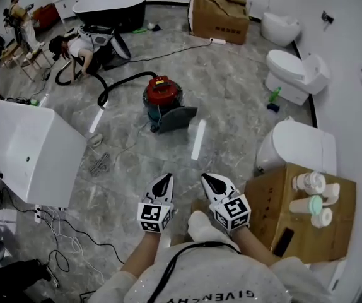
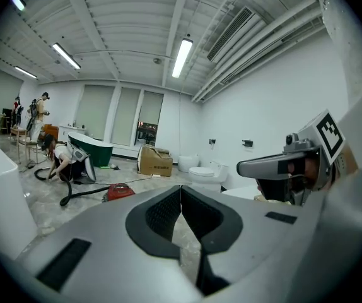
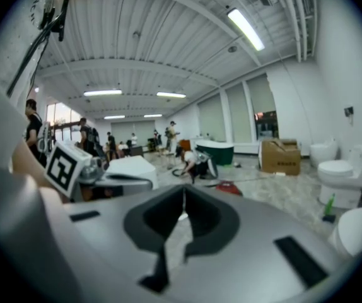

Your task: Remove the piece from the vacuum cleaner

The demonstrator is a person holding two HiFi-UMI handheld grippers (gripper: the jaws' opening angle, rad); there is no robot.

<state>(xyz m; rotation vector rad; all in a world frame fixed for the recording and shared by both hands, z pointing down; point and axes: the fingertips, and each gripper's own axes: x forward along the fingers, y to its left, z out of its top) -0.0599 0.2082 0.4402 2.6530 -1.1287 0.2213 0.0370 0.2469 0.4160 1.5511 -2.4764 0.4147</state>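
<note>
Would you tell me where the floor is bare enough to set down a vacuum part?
Bare floor lies between the vacuum cleaner and the toilets, and on its near side toward the cardboard box. Crowded: bottles top that box; cables trail beside the white bathtub.

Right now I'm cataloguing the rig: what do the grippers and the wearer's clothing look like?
The left gripper and right gripper: white bodies, black pointed jaws, each with a cube of black-and-white square markers. The person wears a white top; a black cable crosses it.

Left gripper (image 1: 161,183) — jaws together, empty, right gripper (image 1: 211,182) alongside — likewise closed.
</note>
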